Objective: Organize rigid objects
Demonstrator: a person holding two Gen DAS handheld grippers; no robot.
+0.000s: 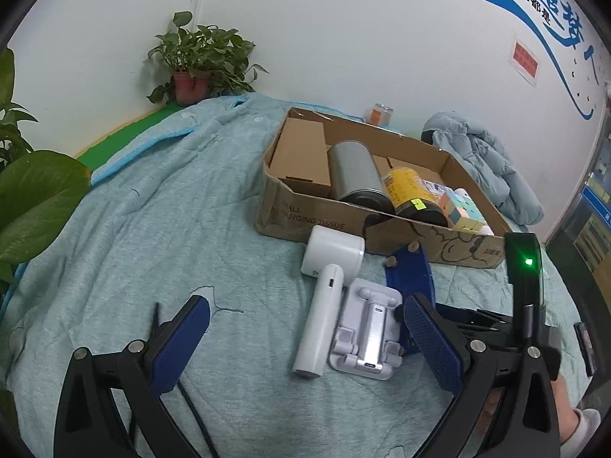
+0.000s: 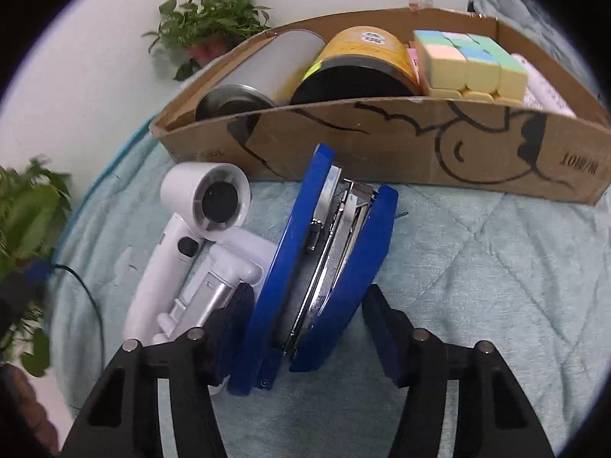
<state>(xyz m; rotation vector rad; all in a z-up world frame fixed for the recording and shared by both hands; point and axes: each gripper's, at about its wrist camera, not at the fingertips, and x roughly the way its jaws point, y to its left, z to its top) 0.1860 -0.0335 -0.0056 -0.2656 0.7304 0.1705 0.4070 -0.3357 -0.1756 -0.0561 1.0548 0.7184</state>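
Observation:
A blue stapler (image 2: 324, 263) lies on its side on the teal quilt, between the open fingers of my right gripper (image 2: 309, 316); the left pad is at its base, the right pad stands a little apart. Left of it lie a white hair dryer (image 2: 183, 236) and a white folding phone stand (image 2: 214, 290). In the left wrist view my left gripper (image 1: 305, 332) is open and empty, with the hair dryer (image 1: 324, 305) and phone stand (image 1: 366, 336) between its fingers and the stapler (image 1: 410, 271) beyond.
A shallow cardboard box (image 1: 305, 213) behind holds a small carton, a silver canister (image 1: 357, 175), a yellow jar (image 1: 412, 194) and pastel cubes (image 1: 464, 210). Potted plants (image 1: 198, 61) stand at the back left, a grey jacket (image 1: 481, 160) at the right.

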